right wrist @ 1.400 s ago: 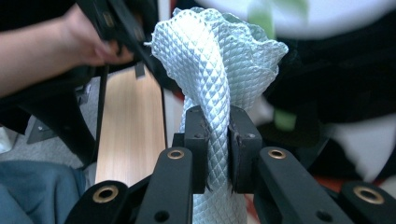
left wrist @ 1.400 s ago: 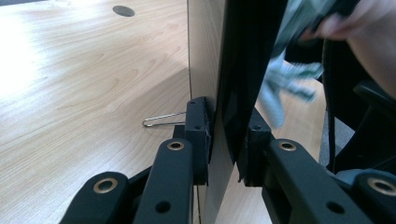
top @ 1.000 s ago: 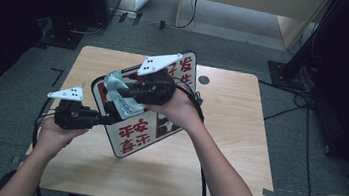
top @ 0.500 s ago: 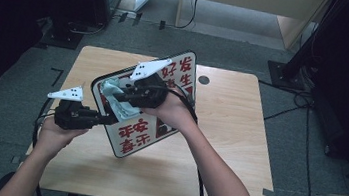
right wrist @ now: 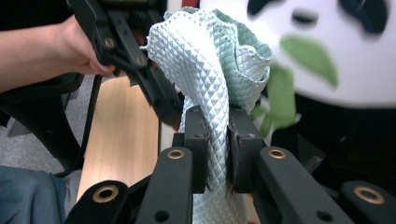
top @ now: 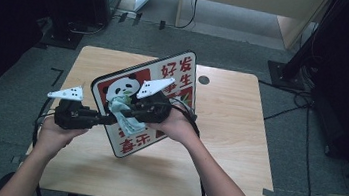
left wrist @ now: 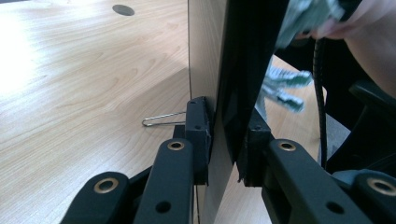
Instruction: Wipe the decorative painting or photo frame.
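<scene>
We see the left hand-held gripper (top: 109, 119) closed on the lower left edge of a flat rectangular board printed with a panda and red Chinese characters (top: 177, 76). In the left gripper view its two black pads press the board (left wrist: 205, 56) from both sides, so the board appears edge-on and its printed face is hidden from us there. A thin wire loop (left wrist: 156, 120) on the light wooden table (left wrist: 84, 74) is partly covered by the left jaw, and we cannot tell what it belongs to.

The right hand-held gripper (top: 126, 108) is clamped on a pale green quilted cloth (top: 122, 114). In the right gripper view the cloth (right wrist: 210, 60) is pinched as a narrow bundle between the pads and bunches out above them; its lower end is cut off at the bottom edge. Behind it the panda print is blurred, and we make out a white face, dark patches and green leaves.

From the high view the board stands tilted above the table (top: 238, 136), its lower corner close to the tabletop; whether it touches we cannot tell. Its long axis runs from that near corner up and away to the far right. The printed face looks toward the person, and the cloth lies against it below the panda, covering part of the lettering.
</scene>
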The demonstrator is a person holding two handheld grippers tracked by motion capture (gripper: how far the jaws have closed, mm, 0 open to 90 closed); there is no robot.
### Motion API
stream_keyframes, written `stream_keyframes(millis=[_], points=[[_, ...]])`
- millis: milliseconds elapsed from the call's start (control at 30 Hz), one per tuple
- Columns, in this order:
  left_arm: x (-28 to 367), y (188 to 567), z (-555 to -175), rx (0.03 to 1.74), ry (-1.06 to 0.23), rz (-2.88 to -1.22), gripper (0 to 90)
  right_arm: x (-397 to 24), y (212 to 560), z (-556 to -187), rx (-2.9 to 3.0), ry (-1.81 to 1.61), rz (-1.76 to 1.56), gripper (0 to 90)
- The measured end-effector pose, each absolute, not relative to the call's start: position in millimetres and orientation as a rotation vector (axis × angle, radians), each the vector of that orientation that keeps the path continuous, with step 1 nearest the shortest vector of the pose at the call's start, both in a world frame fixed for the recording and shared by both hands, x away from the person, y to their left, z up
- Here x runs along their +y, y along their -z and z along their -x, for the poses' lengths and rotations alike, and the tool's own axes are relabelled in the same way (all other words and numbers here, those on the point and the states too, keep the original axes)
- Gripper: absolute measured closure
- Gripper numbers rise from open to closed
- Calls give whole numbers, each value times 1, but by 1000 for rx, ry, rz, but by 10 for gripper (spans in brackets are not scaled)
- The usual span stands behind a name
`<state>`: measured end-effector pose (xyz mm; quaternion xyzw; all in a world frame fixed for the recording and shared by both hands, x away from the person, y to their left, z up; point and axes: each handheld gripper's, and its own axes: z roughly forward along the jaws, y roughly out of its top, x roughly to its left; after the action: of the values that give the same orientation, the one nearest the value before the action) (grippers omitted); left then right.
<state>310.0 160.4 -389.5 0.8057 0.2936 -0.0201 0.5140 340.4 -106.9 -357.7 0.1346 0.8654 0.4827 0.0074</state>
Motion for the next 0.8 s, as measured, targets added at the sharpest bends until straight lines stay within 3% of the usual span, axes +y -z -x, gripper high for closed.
stream_keyframes(millis=[800], points=[[160, 389, -310, 706, 50, -1939, 782, -120, 424, -327, 2788, -1476, -500, 806]])
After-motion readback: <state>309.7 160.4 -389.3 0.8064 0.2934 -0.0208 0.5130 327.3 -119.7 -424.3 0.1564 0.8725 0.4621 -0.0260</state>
